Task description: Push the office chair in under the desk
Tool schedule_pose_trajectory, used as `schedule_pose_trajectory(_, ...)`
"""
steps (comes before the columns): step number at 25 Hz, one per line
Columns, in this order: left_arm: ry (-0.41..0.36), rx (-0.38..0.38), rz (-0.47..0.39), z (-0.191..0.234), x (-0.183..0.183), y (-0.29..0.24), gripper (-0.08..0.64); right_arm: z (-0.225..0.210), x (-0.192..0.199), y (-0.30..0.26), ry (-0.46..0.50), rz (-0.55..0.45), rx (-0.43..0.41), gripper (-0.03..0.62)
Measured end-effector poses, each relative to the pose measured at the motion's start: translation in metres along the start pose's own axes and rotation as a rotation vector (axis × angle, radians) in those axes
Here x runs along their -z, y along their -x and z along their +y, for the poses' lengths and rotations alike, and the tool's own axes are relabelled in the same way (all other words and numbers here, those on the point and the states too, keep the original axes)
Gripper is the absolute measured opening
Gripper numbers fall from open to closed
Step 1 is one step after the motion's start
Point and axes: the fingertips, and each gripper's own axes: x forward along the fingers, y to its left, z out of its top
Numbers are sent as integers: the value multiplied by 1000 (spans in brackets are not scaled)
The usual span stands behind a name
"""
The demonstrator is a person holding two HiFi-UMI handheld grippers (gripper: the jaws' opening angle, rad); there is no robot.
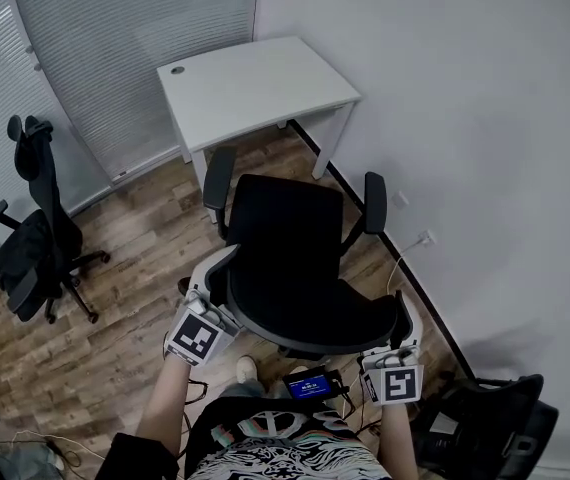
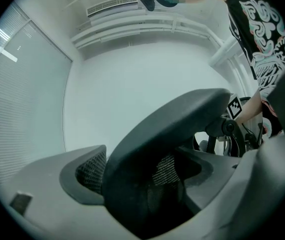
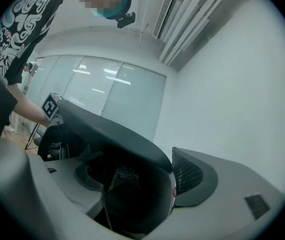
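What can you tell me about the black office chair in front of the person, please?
The office chair is black, with a broad seat, a curved backrest whose top rim looks like smooth hard plastic, and two padded armrests. It stands upright on the wood floor, facing the white desk, not yet under it; its base is hidden beneath the seat. The left gripper and the right gripper each clamp the backrest's top rim, one near each end.

A wood-plank floor (image 1: pixel 135 268) meets a plain white wall (image 1: pixel 465 88) along a dark baseboard (image 1: pixel 390 243), slatted blinds (image 1: pixel 115 38) cover the glazed far side, and a spare black swivel chair (image 1: pixel 35 238) stands near them at left.
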Motion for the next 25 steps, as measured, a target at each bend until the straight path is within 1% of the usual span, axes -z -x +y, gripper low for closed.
schedule_pose_trajectory(2, 13, 4, 3, 3, 0, -4, 413, -2, 0, -3, 1, -10, 0, 334)
schedule_pose_trajectory(7, 8, -5, 5, 9, 1, -6, 413, -2, 2, -11, 13, -21, -23, 334)
schedule_pose_trajectory(12, 4, -25, 13, 9, 2, -11, 413, -8, 7, -16, 2, 14, -51, 334)
schedule_pose_trajectory(20, 17, -51, 22, 11, 1, -19, 413, -20, 5, -25, -16, -23, -64, 334)
schedule_pose_trajectory(25, -10, -65, -7, 17, -1, -22, 413, -23, 4, -31, -11, -34, -74, 334)
